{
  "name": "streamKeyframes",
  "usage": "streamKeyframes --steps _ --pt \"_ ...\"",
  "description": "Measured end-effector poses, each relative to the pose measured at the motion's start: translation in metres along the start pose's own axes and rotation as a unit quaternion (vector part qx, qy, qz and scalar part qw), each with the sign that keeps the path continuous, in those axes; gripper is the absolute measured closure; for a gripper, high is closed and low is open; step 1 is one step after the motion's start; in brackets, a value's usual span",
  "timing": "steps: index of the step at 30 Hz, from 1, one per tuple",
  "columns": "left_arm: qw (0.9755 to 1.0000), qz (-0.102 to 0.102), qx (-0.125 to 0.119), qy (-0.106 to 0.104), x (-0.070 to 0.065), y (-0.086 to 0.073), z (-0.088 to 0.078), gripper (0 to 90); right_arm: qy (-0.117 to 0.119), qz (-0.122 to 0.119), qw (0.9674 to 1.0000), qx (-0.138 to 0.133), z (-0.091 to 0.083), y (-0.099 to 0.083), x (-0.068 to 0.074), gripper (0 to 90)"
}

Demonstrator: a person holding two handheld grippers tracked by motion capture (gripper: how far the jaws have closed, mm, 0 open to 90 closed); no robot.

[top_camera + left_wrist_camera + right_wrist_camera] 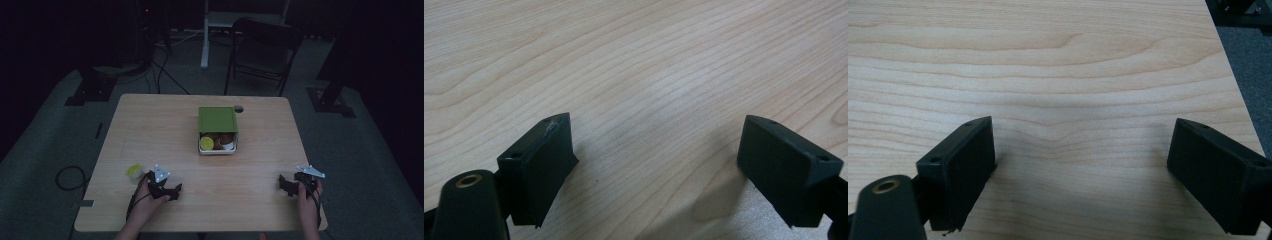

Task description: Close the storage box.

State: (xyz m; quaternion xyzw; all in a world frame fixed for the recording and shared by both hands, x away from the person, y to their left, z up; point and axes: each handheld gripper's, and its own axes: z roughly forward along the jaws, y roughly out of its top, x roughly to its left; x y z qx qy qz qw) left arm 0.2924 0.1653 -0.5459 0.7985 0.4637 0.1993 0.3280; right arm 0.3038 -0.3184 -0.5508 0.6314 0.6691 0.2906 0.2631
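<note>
The room is dim. A light wooden tabletop (150, 125) stands on a grey carpet floor (45, 150). Behind its far edge is a dark folding chair (262, 52), and left of the chair a white post (205, 35). Black cables (162, 70) lie on the floor at the far left.

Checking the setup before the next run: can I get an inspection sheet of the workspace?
Surface: wooden table, bare grain under both claws.
Job's things: white box at mid-table, green lid slid back, round items inside; small yellow cup beside the left claw.
Clutter: nothing seen.
Grippers: left claw open, nothing between the jaws; right claw open, nothing between the jaws.
Cables: black cable trailing from the left claw; loop of cable on the floor.
Surroundings: dark room, folding chair behind the table.
</note>
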Motion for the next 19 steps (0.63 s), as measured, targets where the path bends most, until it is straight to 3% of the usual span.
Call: streamKeyframes --steps 19 --pt "0.9986 -0.036 0.007 0.037 -0.0069 0.0022 0.0025 10.4 -0.019 0.019 0.9996 0.0 0.0022 0.0019 0.0055 10.6"
